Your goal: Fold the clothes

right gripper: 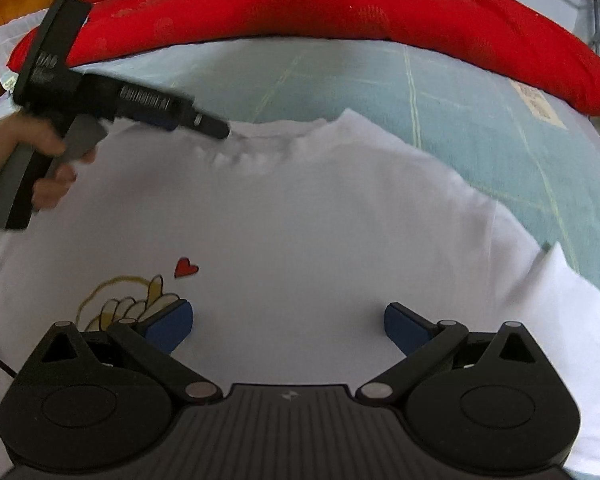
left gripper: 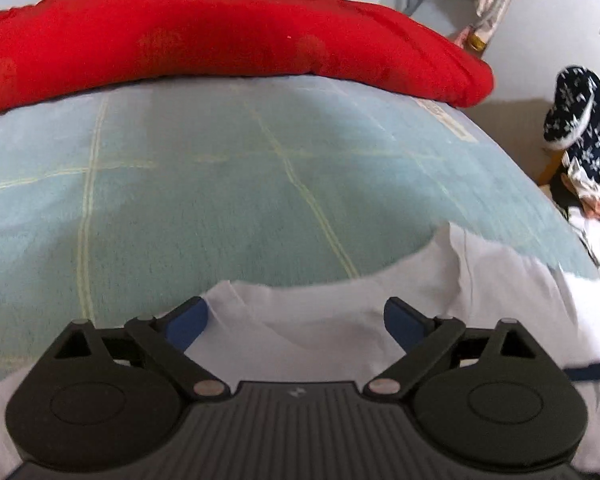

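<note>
Behind white tee (right gripper: pixel 300 220), red quilt (right gripper: pixel 340 8) spans bed (right gripper: pixel 480 100).

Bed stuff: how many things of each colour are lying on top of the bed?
White: 1, the T-shirt
Red: 1, the quilt
Light blue-green: 1, the checked sheet under them
Total: 3

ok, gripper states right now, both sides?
Left gripper: open, over the white T-shirt collar, holding nothing.
Right gripper: open, over the shirt, holding nothing.
</note>
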